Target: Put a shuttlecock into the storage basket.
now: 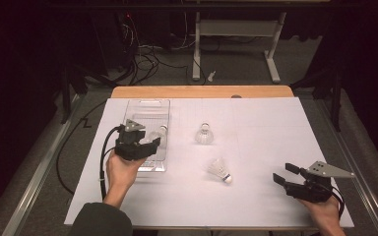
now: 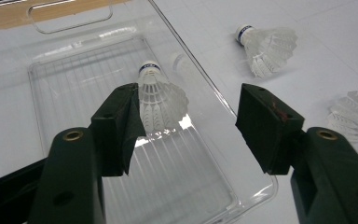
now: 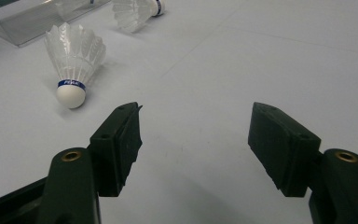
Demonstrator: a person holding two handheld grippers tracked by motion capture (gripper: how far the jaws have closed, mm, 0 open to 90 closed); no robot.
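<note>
White shuttlecocks (image 3: 75, 58) carry a blue band above a white cork, the ribbed tray (image 2: 23, 107) is clear, both grippers (image 1: 137, 146) (image 1: 301, 183) are black with brass rivets, and the sheet (image 1: 256, 128) is white.

On the white-covered surface (image 1: 256, 147) a clear plastic tray (image 1: 147, 110) lies at the left. The left hand-held gripper (image 1: 152, 142) hovers over its near part, jaws apart, beside a shuttlecock in the tray (image 1: 160, 132). A second shuttlecock (image 1: 204, 133) stands mid-surface; a third (image 1: 221, 170) lies tilted nearer. The right hand-held gripper (image 1: 284, 173) rests at the near right, jaws apart
</note>
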